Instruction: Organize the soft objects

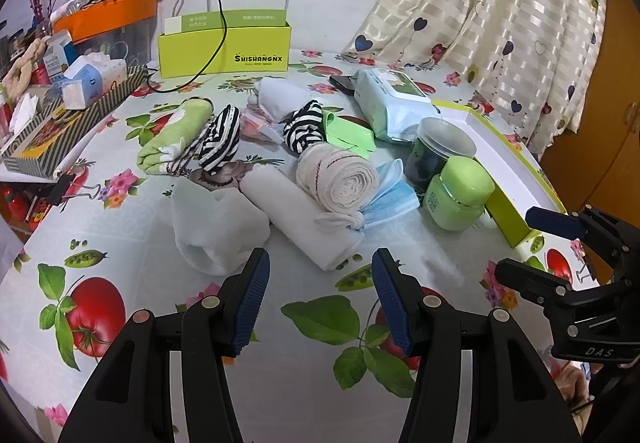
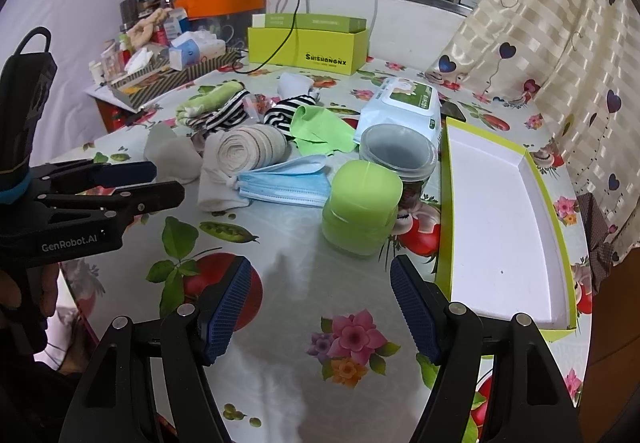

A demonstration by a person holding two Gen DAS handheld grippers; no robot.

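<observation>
The bench point(image 2: 304, 275) wears a glossy plastic cloth printed with tomatoes, pea pods and flowers. At its right edge lies a shallow lime-walled tray point(image 2: 500, 219) with a plain white floor. At the back stands a lime carton point(image 1: 224, 49) lettered "SHISHANGNX" in black. A soft, crinkled wipes pack point(image 1: 390, 103) lies behind two jars: a clear ribbed jar point(image 2: 400, 159) and a pale green jar point(image 2: 360, 207) with a rounded square lid.

The soft things sit mid-bench, left of the jars. Two white towel rolls point(image 1: 296, 215) lie side by side; on them rests a cream waffle-weave roll point(image 1: 340, 175) showing its spiral end, touching a pleated blue mask point(image 2: 284, 183). Behind are a green towel point(image 1: 176, 135), two black-and-white striped bundles point(image 1: 224, 141) and a lime cloth point(image 2: 320, 133).

The left tool point(image 1: 320, 299), ribbed blue pads wide apart, holds nothing just short of the white rolls; its body reads "GenRobot.AI". The right tool point(image 2: 320, 307) is likewise wide and empty, near the tray; "DAS" shows on it.
</observation>
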